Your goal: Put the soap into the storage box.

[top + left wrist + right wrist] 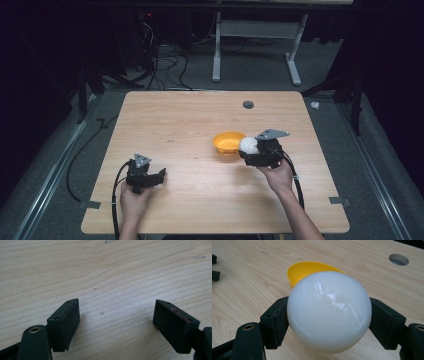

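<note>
My right gripper (329,312) clamps a white ball (329,311) between both pads, just above the wooden table (175,120). Right behind it sits a yellow bowl (308,268). Farther back is a round table hole (398,259). My left gripper (116,315) gapes wide, holding nothing.

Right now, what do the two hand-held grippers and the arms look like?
Both are black. Left hand-held gripper and right hand-held gripper each carry a grey three-cornered plate on top and trail a black cable. The jaws are blocky with flat pads; one left pad has a reddish smear. Forearms show no sleeves.
</note>
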`<state>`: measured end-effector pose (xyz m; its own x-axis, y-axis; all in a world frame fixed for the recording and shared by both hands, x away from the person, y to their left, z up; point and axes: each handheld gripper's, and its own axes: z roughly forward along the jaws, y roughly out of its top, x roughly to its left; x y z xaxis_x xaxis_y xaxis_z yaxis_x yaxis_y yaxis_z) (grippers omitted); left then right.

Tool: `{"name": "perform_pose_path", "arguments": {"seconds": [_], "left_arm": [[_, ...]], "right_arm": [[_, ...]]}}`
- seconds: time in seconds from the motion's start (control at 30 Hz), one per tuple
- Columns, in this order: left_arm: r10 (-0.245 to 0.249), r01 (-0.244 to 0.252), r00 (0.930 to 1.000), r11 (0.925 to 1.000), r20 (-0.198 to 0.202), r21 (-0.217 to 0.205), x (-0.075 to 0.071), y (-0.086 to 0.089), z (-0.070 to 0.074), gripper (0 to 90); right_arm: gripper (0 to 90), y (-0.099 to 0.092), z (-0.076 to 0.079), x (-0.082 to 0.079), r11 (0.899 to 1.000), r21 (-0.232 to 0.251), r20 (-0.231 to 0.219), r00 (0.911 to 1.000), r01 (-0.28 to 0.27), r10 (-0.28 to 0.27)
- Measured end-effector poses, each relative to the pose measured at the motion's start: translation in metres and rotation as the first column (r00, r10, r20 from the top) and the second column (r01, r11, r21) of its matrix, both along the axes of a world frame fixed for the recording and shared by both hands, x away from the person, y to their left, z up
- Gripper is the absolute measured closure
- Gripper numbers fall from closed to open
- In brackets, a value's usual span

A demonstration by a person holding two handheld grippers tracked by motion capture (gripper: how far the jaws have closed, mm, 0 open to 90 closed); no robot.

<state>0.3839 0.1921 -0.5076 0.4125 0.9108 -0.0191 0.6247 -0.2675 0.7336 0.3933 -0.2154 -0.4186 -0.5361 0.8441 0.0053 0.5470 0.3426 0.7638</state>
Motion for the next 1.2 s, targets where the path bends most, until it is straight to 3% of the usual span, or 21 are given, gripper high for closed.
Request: {"name": "perform_pose_path", "arguments": {"seconds": [0.73, 0.83, 1.2], "left_arm": [[0.000, 0.000, 1.0000, 1.0000, 0.001, 0.001, 0.000, 0.000, 0.000, 22.0], [0.000, 0.000, 1.0000, 1.0000, 0.001, 0.001, 0.000, 0.000, 0.000, 22.1], [0.000, 0.000, 1.0000, 1.0000, 0.001, 0.002, 0.000, 0.000, 0.000, 22.1]], "right_arm": [[25.2, 0.027, 0.011, 0.038, 0.999, 0.006, -0.018, 0.9992, -0.037, 0.037], [25.2, 0.028, 0.010, 0.041, 0.999, 0.018, -0.022, 0.9990, -0.038, 0.038], [25.2, 0.038, -0.004, 0.058, 0.999, -0.008, -0.064, 0.9971, -0.041, 0.040]]}}
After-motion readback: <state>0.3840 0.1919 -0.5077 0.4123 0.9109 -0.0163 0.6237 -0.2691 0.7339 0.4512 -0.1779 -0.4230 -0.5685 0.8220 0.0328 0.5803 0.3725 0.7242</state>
